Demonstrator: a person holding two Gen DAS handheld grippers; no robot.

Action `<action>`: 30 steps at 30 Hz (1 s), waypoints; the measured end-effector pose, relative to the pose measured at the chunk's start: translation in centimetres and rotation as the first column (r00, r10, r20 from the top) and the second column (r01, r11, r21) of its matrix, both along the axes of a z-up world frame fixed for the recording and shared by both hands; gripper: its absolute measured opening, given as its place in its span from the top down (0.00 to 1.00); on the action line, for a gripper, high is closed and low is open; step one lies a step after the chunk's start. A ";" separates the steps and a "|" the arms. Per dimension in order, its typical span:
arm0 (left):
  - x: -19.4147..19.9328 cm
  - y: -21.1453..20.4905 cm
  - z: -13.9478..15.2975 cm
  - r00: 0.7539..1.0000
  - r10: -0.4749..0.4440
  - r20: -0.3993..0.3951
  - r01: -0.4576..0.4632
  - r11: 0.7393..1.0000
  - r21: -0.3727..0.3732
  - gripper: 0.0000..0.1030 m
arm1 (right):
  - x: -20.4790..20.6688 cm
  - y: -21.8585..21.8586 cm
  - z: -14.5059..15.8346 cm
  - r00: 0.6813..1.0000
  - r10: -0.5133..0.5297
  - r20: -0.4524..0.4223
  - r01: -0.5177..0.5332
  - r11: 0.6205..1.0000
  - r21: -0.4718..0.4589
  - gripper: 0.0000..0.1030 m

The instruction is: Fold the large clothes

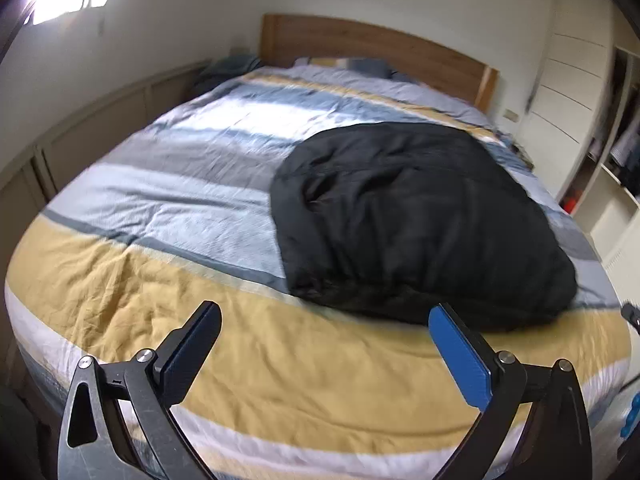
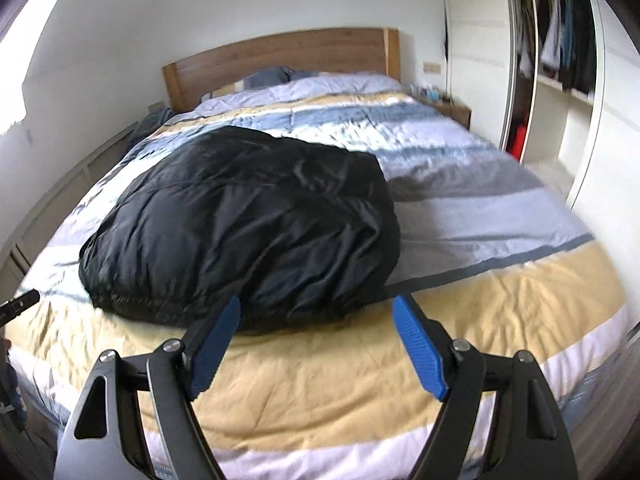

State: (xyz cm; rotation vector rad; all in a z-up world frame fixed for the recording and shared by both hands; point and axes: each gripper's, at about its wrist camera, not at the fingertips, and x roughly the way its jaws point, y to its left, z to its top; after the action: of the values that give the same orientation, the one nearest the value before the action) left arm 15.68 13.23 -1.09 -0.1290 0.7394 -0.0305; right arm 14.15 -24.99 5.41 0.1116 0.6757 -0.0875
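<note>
A puffy black jacket [image 1: 412,220] lies folded into a bulky bundle on the striped bedspread [image 1: 180,200], toward the foot of the bed. In the right wrist view the same jacket [image 2: 248,224] sits left of centre. My left gripper [image 1: 325,316] hangs open above the yellow stripe, short of the jacket's near edge, with nothing between its blue pads. My right gripper [image 2: 318,312] is also open and empty, its fingertips just in front of the jacket's near right corner. A tip of the left gripper [image 2: 18,303] shows at the left edge of the right wrist view.
The bed has a wooden headboard [image 1: 372,46] and pillows at the far end. A low wall panel [image 1: 92,120] runs along the bed's left side. An open wardrobe [image 2: 560,64] with hanging clothes and shelves stands to the right, with a bedside table [image 2: 454,110] beside it.
</note>
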 end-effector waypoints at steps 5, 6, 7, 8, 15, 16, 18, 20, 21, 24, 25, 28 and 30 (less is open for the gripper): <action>-3.7 -2.7 1.7 0.997 -0.047 0.058 0.044 0.997 0.055 0.00 | -3.5 2.8 1.7 0.999 -0.005 0.034 0.009 0.994 -0.105 0.24; -4.5 -3.1 2.1 0.996 -0.052 0.077 0.046 0.997 0.066 0.00 | -3.8 2.9 1.9 0.999 -0.004 0.037 0.008 0.994 -0.112 0.24; -5.0 -3.4 2.3 0.995 -0.052 0.090 0.045 0.996 0.074 0.00 | -4.6 3.2 2.2 0.999 -0.001 0.043 0.006 0.993 -0.118 0.24; -5.6 -3.7 2.6 0.994 -0.052 0.101 0.044 0.996 0.079 0.00 | -5.2 3.5 2.5 0.999 0.002 0.050 0.004 0.992 -0.127 0.24; -8.4 -5.4 3.2 0.989 -0.030 0.143 0.009 0.990 0.141 0.00 | -8.4 5.3 3.4 0.997 0.017 0.082 -0.002 0.983 -0.183 0.24; -8.7 -5.6 3.2 0.989 -0.031 0.147 0.010 0.990 0.142 0.00 | -8.8 5.5 3.4 0.996 0.021 0.086 -0.004 0.982 -0.187 0.24; -9.2 -5.9 3.1 0.988 -0.031 0.153 0.011 0.991 0.132 0.00 | -9.4 5.8 3.5 0.995 0.026 0.093 -0.008 0.982 -0.188 0.24; -9.7 -6.3 3.2 0.986 -0.032 0.162 0.010 0.991 0.137 0.00 | -9.8 6.0 3.6 0.995 0.024 0.102 -0.004 0.982 -0.189 0.24; -9.9 -6.5 3.3 0.985 -0.039 0.166 0.015 0.990 0.140 0.00 | -9.9 6.0 3.6 0.994 0.022 0.106 -0.002 0.982 -0.186 0.24; -10.4 -6.9 3.5 0.983 -0.043 0.180 0.018 0.990 0.138 0.00 | -10.4 6.2 3.7 0.992 0.024 0.120 -0.002 0.984 -0.178 0.24; -10.5 -7.0 3.7 0.982 -0.042 0.185 0.016 0.990 0.138 0.00 | -10.5 6.2 3.8 0.992 0.024 0.125 -0.001 0.984 -0.177 0.24; -10.6 -7.4 3.9 0.981 -0.042 0.192 0.016 0.990 0.139 0.00 | -10.5 6.4 4.0 0.990 0.026 0.138 -0.002 0.985 -0.172 0.24; -10.7 -7.6 4.0 0.980 -0.039 0.198 0.011 0.990 0.142 0.00 | -10.5 6.5 4.1 0.989 0.029 0.144 -0.004 0.985 -0.171 0.24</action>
State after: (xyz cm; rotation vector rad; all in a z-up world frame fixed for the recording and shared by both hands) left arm 5.03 5.60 2.87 0.0177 0.5401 -0.0150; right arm 3.64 -18.50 9.56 -0.0515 0.5204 -0.1195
